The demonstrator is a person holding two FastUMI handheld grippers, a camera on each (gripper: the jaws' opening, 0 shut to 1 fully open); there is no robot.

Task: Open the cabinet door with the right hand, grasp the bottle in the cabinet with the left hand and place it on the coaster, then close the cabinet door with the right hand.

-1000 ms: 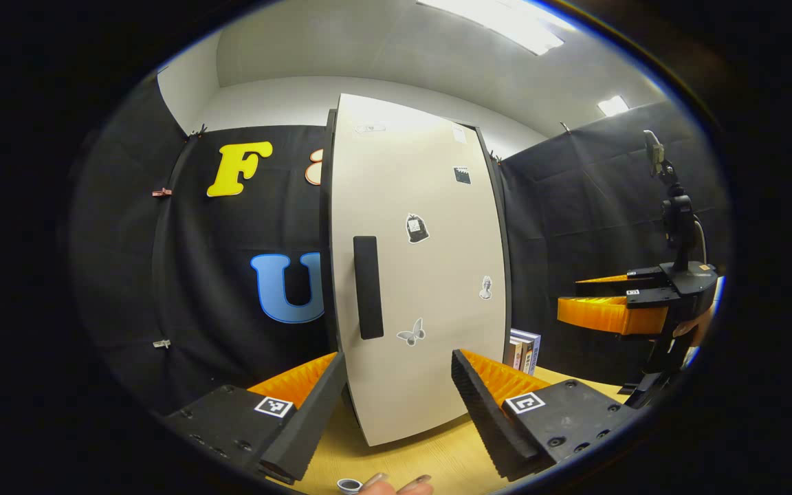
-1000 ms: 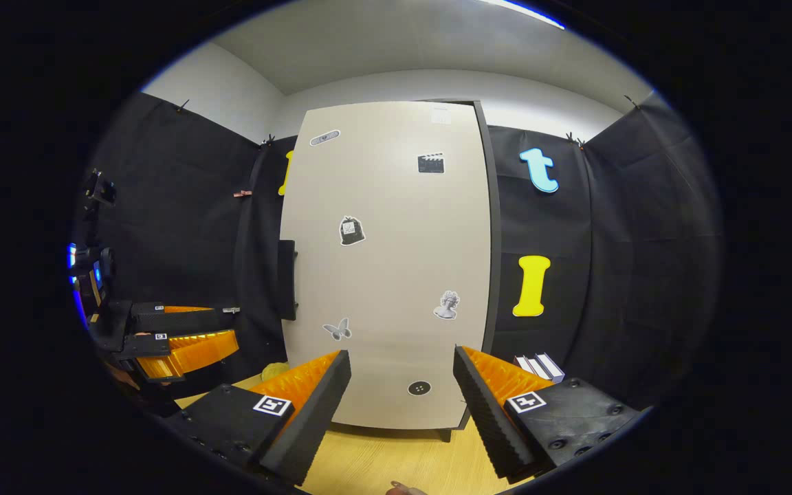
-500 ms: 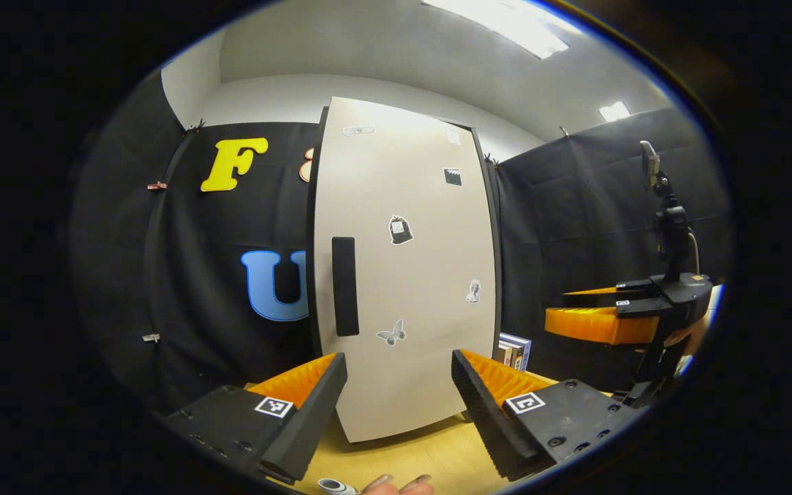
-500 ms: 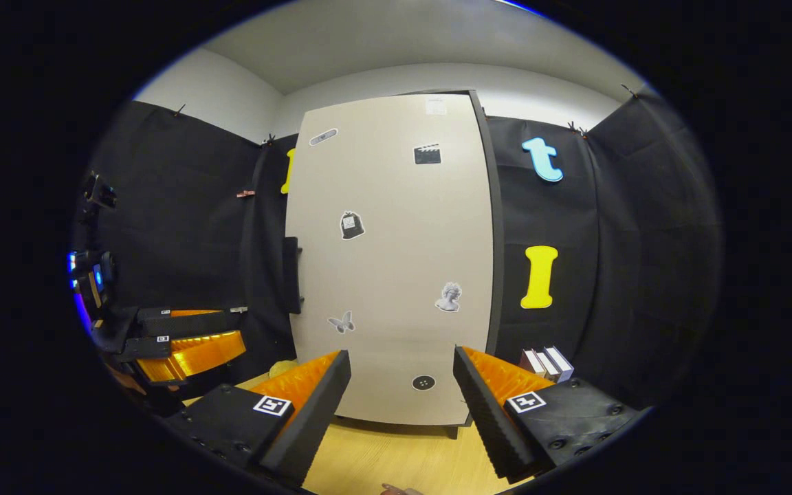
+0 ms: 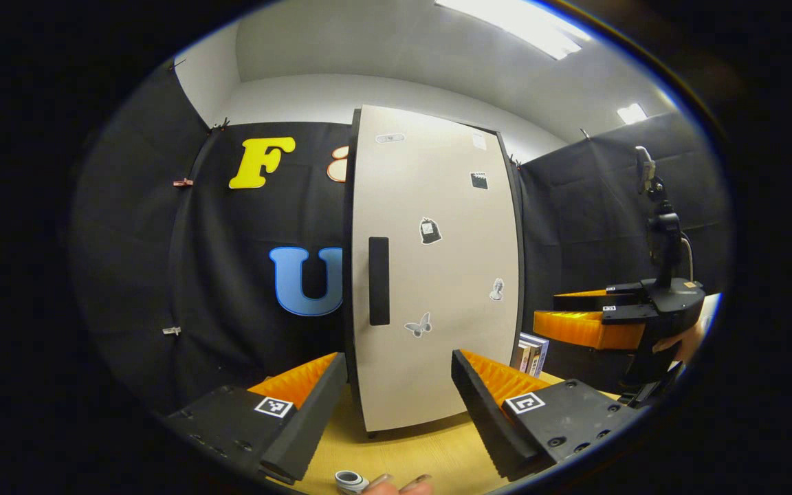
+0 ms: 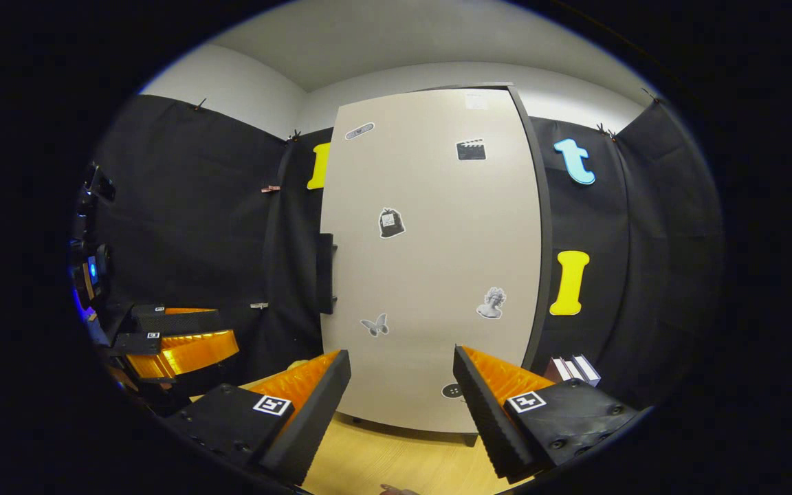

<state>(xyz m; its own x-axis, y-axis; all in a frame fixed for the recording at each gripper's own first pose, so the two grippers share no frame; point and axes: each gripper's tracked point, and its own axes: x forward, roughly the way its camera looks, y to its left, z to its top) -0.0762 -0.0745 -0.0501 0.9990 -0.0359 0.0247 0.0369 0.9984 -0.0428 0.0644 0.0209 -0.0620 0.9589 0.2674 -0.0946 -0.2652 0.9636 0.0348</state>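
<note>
Shifted rightward, the shut cabinet door [image 6: 430, 261] stands ahead of the empty, spread right gripper [image 6: 401, 405].

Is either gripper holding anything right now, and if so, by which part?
Nothing is held. The left gripper and right gripper are both open and empty, facing the closed cabinet door.

Cabinet door [image 5: 437, 275] stood shut ahead of the left hand-held gripper [image 5: 396, 412], handle [image 5: 379, 280] at its left edge, books [image 5: 530, 352] right of it on the desk [image 5: 423, 454], right hand-held gripper [image 5: 575, 313] far right.
</note>
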